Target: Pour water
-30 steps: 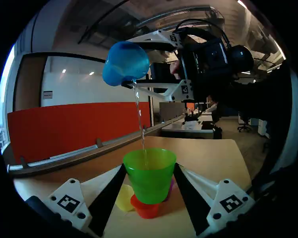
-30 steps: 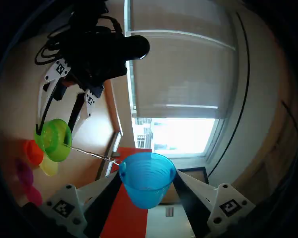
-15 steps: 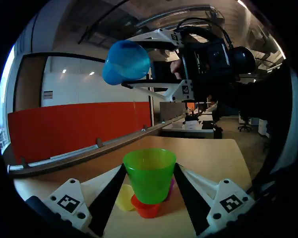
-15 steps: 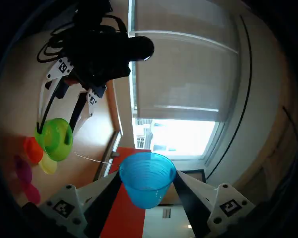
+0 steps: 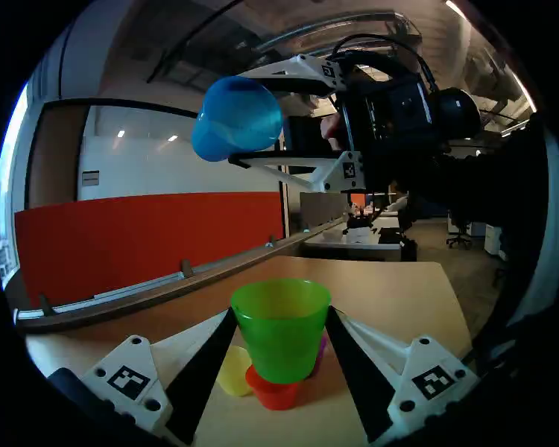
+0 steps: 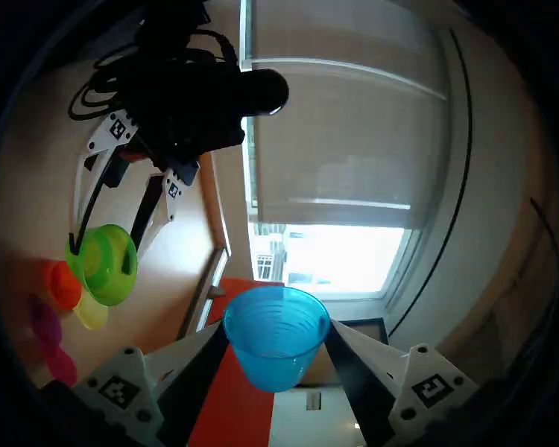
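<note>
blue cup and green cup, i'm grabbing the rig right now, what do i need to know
Left claw: shut on the green cup, upright over the table.
Right claw: shut on the blue cup, tipped on its side above the green cup.
Done: the stream seen a second ago has stopped; no water falls now.
Left: probably right the blue cup and set both down, clear of the orange cup below.

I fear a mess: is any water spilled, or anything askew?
No spill shows on the table. The blue cup is tipped in the right tongs above the upright green cup, as pouring needs. Nothing stands out.
</note>
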A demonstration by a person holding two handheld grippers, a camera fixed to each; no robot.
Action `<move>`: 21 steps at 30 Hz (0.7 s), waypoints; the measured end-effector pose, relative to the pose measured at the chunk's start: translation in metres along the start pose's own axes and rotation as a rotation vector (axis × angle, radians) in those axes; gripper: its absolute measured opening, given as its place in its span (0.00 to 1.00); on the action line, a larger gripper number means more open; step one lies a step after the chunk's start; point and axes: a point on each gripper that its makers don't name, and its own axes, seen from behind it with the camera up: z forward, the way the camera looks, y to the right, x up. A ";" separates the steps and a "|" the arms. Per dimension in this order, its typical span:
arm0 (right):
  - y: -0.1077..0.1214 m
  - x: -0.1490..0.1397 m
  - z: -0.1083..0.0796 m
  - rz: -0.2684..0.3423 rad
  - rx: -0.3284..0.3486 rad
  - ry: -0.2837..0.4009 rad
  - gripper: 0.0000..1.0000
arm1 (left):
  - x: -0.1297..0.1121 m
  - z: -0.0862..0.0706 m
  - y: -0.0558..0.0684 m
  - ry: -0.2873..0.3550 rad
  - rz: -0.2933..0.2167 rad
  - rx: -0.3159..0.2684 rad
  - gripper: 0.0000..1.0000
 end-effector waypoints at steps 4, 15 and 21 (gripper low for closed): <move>0.000 -0.002 0.001 0.011 -0.001 0.000 0.91 | -0.001 -0.001 -0.001 -0.002 0.001 0.002 0.86; 0.000 -0.010 0.001 0.100 -0.004 0.004 0.91 | 0.000 -0.003 -0.001 -0.003 0.002 0.005 0.86; -0.001 -0.017 -0.002 0.207 -0.010 0.010 0.91 | 0.002 -0.005 0.000 -0.001 0.001 0.005 0.86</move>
